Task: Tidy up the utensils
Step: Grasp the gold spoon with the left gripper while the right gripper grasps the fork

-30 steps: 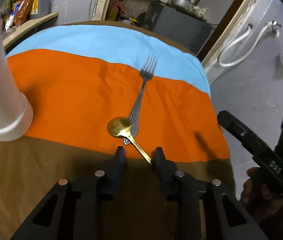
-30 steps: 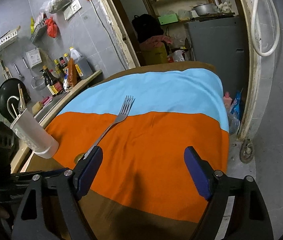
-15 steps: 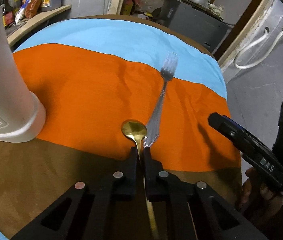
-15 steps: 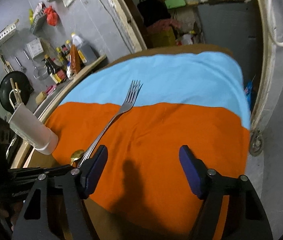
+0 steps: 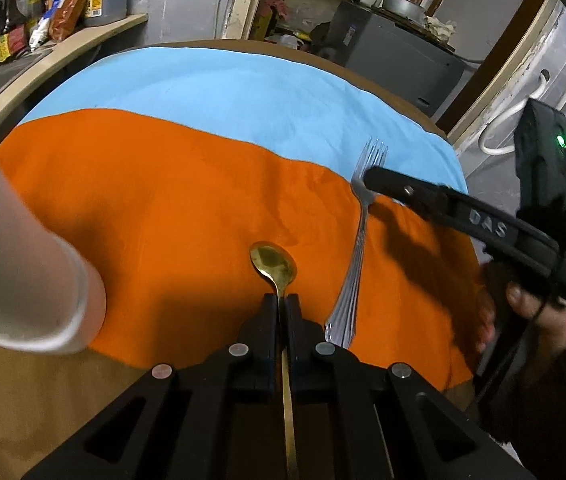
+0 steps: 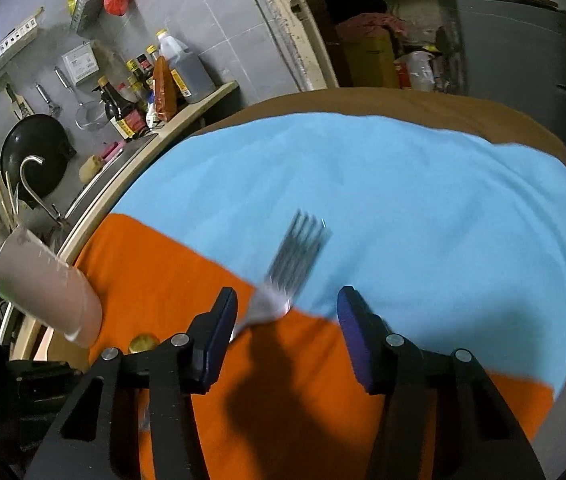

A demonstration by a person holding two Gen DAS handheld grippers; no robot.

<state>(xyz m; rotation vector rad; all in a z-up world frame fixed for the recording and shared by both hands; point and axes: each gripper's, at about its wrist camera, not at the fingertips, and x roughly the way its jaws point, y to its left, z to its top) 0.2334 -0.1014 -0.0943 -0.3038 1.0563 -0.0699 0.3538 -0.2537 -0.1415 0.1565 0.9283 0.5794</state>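
Observation:
My left gripper (image 5: 281, 300) is shut on the handle of a gold spoon (image 5: 273, 262), whose bowl sticks out ahead over the orange cloth. A silver fork (image 5: 357, 248) lies on the cloth just right of it, tines on the blue band. My right gripper (image 6: 289, 320) is open, low over the fork (image 6: 293, 264), with the fork's neck between its fingers. It shows in the left wrist view (image 5: 375, 184) above the fork's neck. A white utensil holder (image 5: 15, 248) stands at the left, also seen in the right wrist view (image 6: 43, 284).
The round table (image 6: 403, 104) carries a blue, orange and brown cloth. A counter with bottles (image 6: 151, 92), a wok (image 6: 35, 152) and a tap runs along the left. A grey cabinet (image 5: 395, 52) stands behind the table.
My left gripper closed on the spoon handle and lifted it slightly. My right gripper moved forward and down over the fork, its jaws narrowing.

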